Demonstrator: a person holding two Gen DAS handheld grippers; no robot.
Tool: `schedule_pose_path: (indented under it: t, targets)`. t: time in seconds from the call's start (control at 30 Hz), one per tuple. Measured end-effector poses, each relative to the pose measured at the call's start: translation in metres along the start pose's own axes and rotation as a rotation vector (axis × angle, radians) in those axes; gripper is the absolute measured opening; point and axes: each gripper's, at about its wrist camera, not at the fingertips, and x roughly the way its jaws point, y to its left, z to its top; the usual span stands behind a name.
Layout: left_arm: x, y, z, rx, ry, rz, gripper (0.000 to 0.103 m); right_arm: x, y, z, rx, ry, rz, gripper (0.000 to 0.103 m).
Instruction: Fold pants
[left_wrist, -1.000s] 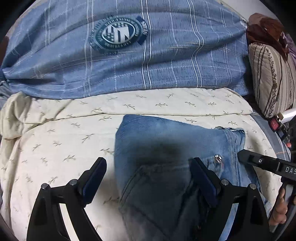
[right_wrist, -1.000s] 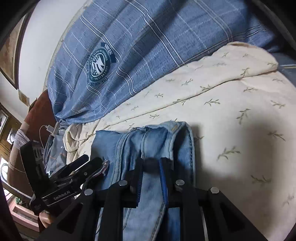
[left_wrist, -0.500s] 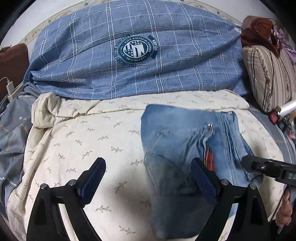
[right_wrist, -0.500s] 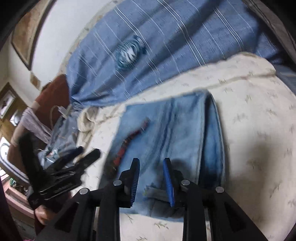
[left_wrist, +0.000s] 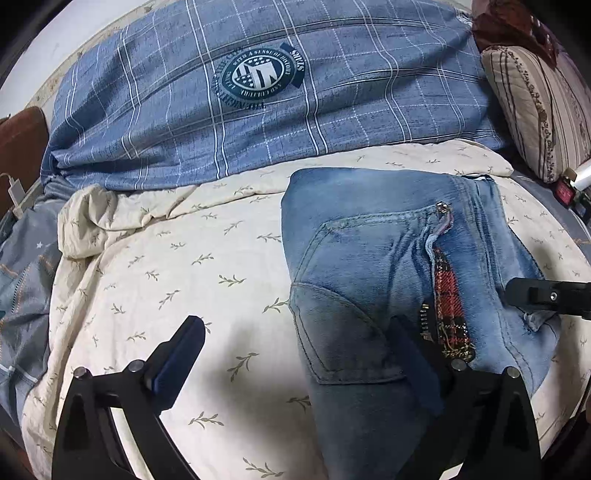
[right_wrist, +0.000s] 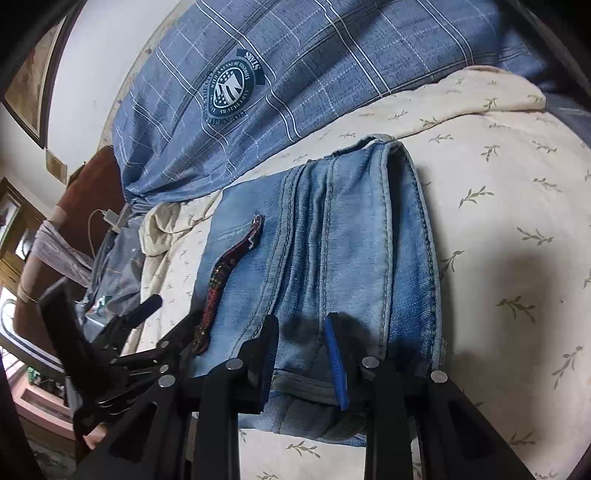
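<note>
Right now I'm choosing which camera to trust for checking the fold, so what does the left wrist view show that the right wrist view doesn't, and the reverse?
Only the left wrist view shows the jeans' stitched back pocket, the metal rivet and the striped beige cushion. Only the right wrist view shows the thick folded edge of the layers and the framed picture on the wall. Both show the folded blue denim jeans on the cream leaf-print sheet, the red plaid trim and the blue checked duvet.
</note>
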Motion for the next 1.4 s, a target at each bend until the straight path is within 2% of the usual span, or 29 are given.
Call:
schedule_pose_path:
  t: [0.23,0.37,0.73,0.87,0.9,0.93,1.0,1.13,1.4]
  targets:
    - [0.004,0.002,-0.001,-0.015,0.01,-0.003,0.103,0.001,0.003,-0.001,-0.03,0.006,-0.015,0.03]
    - [0.006,-0.001,-0.002,0.014,0.003,0.009,0.103,0.002,0.007,-0.001,-0.049,0.005,-0.028,0.03]
    - [0.001,0.002,0.0,0.004,-0.012,-0.007,0.102,-0.004,0.003,0.001,-0.021,0.004,0.006,0.03]
    - [-0.014,0.01,0.005,-0.008,-0.055,-0.081,0.102,-0.013,0.001,0.003,0.003,-0.007,0.032,0.032]
    - [-0.019,0.014,0.006,-0.02,-0.075,-0.098,0.102,-0.015,0.001,0.004,0.005,-0.015,0.033,0.036]
    - [-0.023,0.019,0.008,-0.033,-0.096,-0.112,0.102,-0.018,0.001,0.005,0.003,-0.024,0.031,0.048]
    - [-0.025,0.028,0.01,-0.056,-0.108,-0.123,0.102,-0.027,0.002,0.006,-0.001,-0.064,0.034,0.06]
    - [-0.016,0.049,0.011,-0.121,-0.065,-0.146,0.102,-0.044,-0.002,0.011,0.01,-0.119,0.04,0.06]
    - [-0.007,0.066,0.008,-0.211,0.024,-0.341,0.102,-0.059,-0.03,0.016,0.097,-0.136,-0.01,0.061]
